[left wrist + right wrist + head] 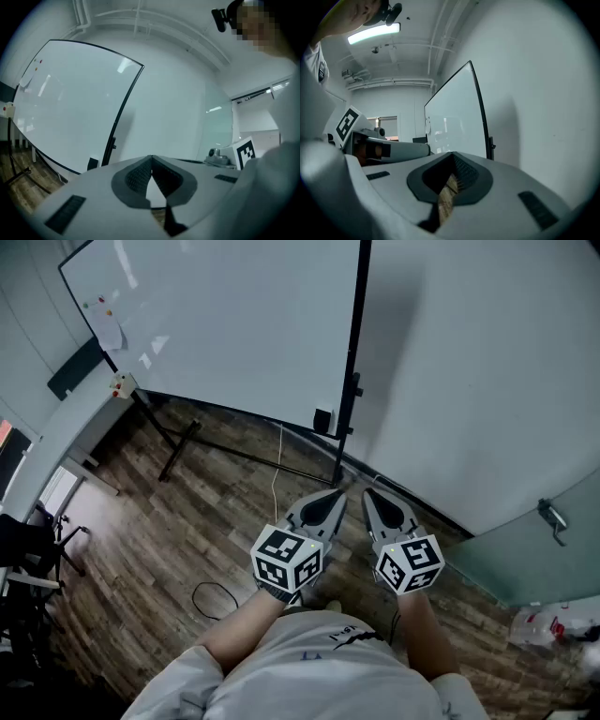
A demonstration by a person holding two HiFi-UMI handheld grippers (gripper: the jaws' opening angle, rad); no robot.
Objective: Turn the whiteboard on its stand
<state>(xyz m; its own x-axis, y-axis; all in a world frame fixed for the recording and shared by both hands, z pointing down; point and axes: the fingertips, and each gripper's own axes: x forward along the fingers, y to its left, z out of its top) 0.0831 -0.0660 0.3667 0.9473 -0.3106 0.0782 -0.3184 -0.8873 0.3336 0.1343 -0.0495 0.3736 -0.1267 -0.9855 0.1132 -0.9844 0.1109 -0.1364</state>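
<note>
One whiteboard (225, 324), one stand (354, 352), two grippers (left gripper (339, 494), right gripper (367, 493)), one cable (211, 599).

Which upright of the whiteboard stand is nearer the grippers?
The black upright at the whiteboard's right edge, just before the left gripper and right gripper; the other upright stands far left.

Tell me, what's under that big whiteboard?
Under the whiteboard, black stand legs spread on the wooden floor, beside a thin white cable. Whatever lies behind the board is hidden.
</note>
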